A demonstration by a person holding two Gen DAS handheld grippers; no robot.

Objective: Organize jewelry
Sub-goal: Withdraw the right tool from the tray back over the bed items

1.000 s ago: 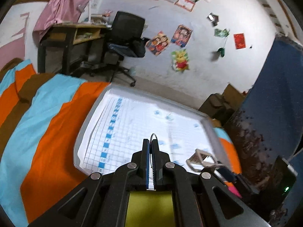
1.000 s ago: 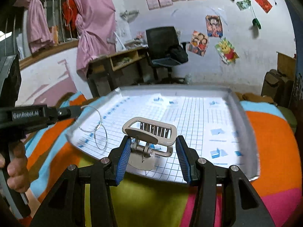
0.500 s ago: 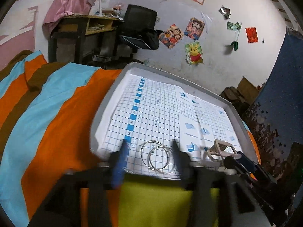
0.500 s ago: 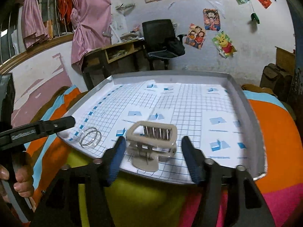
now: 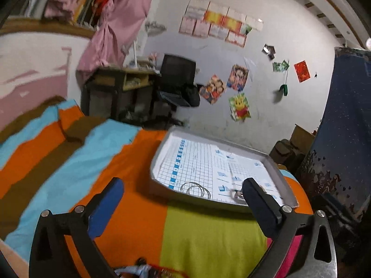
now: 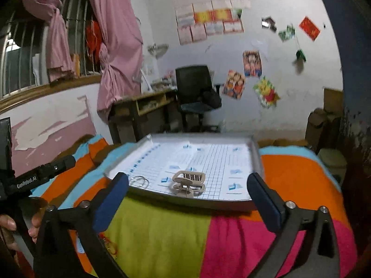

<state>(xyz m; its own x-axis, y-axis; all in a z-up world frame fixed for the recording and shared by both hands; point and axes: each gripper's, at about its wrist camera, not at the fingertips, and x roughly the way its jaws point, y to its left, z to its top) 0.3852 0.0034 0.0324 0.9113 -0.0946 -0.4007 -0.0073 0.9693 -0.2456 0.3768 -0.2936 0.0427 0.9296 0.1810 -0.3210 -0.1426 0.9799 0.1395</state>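
Note:
A grey tray [image 5: 155, 160] lined with grid paper lies on the striped bedspread. Two thin metal bangles [image 5: 196, 188] rest flat at its near left corner. A beige hair claw clip [image 6: 189, 183] stands on the tray's near edge, a little right of the bangles [image 6: 139, 181]. My left gripper [image 5: 183, 206] is open with nothing in it, held back over the bedspread short of the tray. My right gripper [image 6: 187, 202] is open too, pulled back in front of the tray [image 6: 255, 157]. In the left wrist view the clip [image 5: 236, 193] is partly hidden behind the right finger.
The left gripper's body [image 6: 46, 171] and the hand [image 6: 9, 224] holding it show at the left. Small orange rings [image 6: 109, 243] lie on the bedspread near the front. A desk [image 6: 148, 102] and black chair [image 6: 194, 88] stand by the far wall.
The left gripper opened and let the bangles down into the tray; the right one opened off the hair clip. Both have drawn back from the tray.

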